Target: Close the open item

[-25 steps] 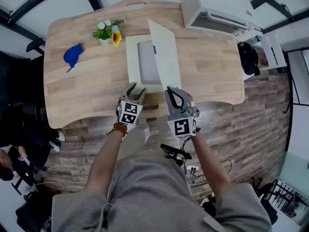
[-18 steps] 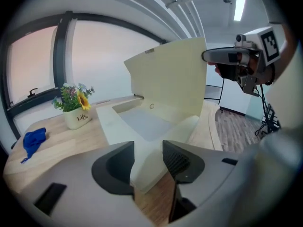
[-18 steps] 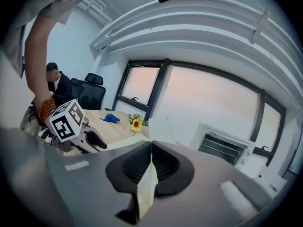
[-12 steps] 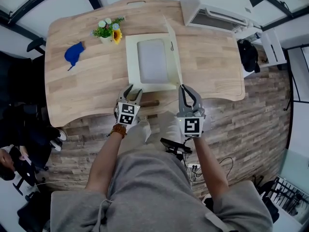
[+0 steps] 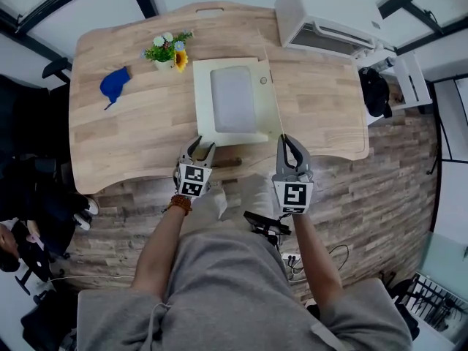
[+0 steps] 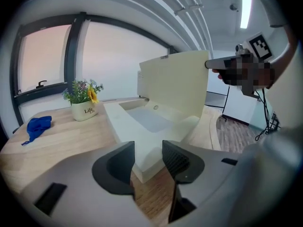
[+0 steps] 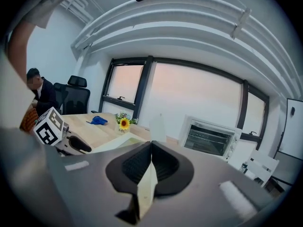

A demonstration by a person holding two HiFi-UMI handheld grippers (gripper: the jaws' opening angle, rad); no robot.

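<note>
A shallow cream box [image 5: 207, 101] is set near the middle of the wooden table [image 5: 124, 134], with its long side running from 12 to 6 o'clock in the head view. Its inside is seen as a pale grey recess. The lid [image 5: 276, 101] is hinged along the box's 3 o'clock side and is raised roughly upright, so that from above only its thin edge is shown, as a line from 12 to 6 o'clock.

The right tool [image 5: 284, 141] is held at the box's 5 o'clock corner. Its jaws are closed together on the lid's near edge, and in the right gripper view the cream panel is seen pinched between the two dark pads.

The left tool [image 5: 200, 147] is held at the box's 7 o'clock corner, just over the table's near edge. Its jaws are spread apart. In the left gripper view the corner of the box is seen in the gap between them, and the pads are not pressed on it.

A small flower pot [image 5: 167, 50] is placed at 10 o'clock of the box, just beside its far corner. A blue cloth [image 5: 113, 85] is laid further out toward 9 o'clock. A white oven [image 5: 329, 13] is seen at 1 o'clock, at the table's far corner.
</note>
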